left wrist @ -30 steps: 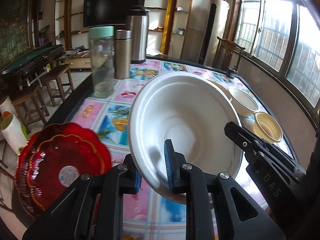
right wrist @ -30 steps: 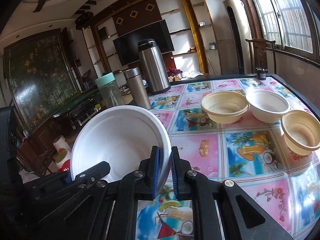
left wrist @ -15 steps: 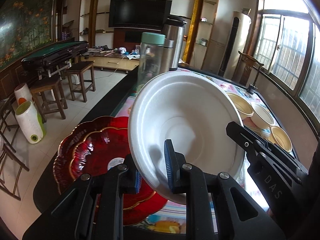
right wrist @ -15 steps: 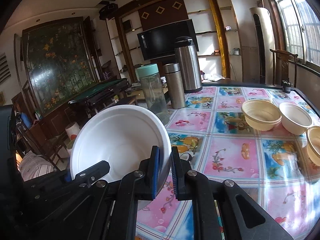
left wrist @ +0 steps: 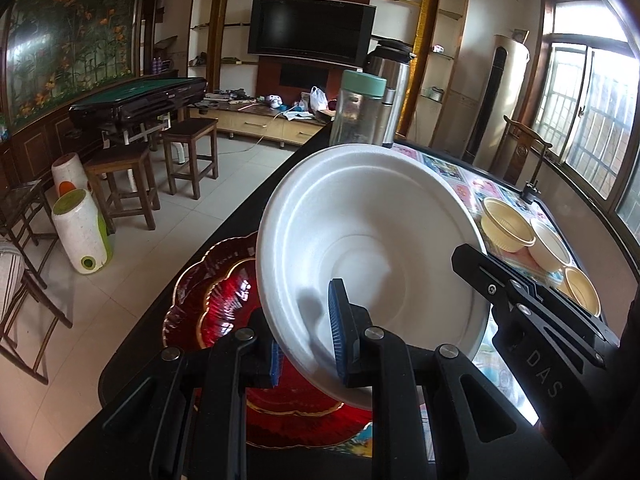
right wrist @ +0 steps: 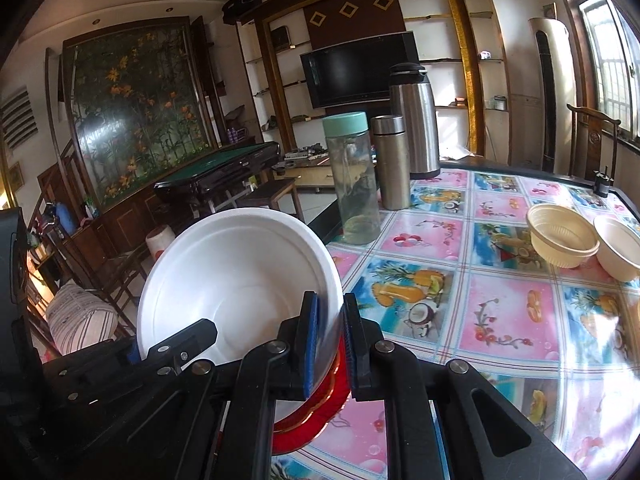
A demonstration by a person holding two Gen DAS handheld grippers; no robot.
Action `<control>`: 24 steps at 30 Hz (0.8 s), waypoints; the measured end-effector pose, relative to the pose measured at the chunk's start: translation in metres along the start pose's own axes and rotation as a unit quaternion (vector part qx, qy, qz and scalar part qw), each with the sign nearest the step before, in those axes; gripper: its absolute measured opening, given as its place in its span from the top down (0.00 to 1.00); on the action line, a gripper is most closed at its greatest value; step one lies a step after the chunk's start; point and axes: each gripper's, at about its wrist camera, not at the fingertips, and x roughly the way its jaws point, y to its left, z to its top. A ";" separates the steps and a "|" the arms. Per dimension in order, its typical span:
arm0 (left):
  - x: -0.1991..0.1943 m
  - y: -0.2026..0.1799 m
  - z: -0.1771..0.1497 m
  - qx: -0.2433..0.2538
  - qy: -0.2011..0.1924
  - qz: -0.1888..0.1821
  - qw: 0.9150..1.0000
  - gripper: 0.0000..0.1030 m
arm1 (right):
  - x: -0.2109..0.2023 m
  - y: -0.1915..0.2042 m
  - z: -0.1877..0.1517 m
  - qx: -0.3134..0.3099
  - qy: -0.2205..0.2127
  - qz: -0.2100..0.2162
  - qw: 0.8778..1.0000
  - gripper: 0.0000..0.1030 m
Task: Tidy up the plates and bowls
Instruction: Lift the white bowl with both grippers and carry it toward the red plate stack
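The white foam bowl [left wrist: 372, 248] fills the centre of the left wrist view, tilted and held off the surface [right wrist: 500, 308], with both tools clamped on its rim: the left tool [left wrist: 306, 344] grips the lower edge with one blue pad inside the bowl and one behind the wall, and the right tool [right wrist: 330, 340] pinches the rim at the bowl's right side in its own view. The bowl hides most of the red scalloped plate [left wrist: 208, 304] lying beneath it at the surface's near edge; only a red sliver with gold trim shows under the right tool. In the left view the other tool enters from the lower right, with the letters "DAS" readable on its black body. At the right of that frame two yellow bowls [left wrist: 506, 226] and a cream bowl [left wrist: 550, 246] sit together, partly cut off by the tool. A clear bottle with a teal cap [right wrist: 354, 176], a steel flask [right wrist: 394, 160] and a tall steel thermos [right wrist: 414, 116] stand at the far edge of the fruit-patterned cloth; the bottle's contents are hard to make out.
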 end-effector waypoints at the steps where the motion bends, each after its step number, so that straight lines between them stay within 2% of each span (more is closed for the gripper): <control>1: -0.001 0.002 0.000 -0.002 0.001 0.001 1.000 0.83 | 0.002 0.002 0.000 -0.002 0.002 0.001 1.000 0.89; 9: 0.010 0.021 -0.004 -0.010 0.016 0.018 1.000 0.83 | 0.022 0.014 -0.007 -0.007 0.027 0.017 0.999 0.89; 24: 0.036 0.029 -0.016 0.001 0.059 0.041 0.997 0.83 | 0.063 0.015 -0.026 -0.002 0.093 0.021 0.995 0.88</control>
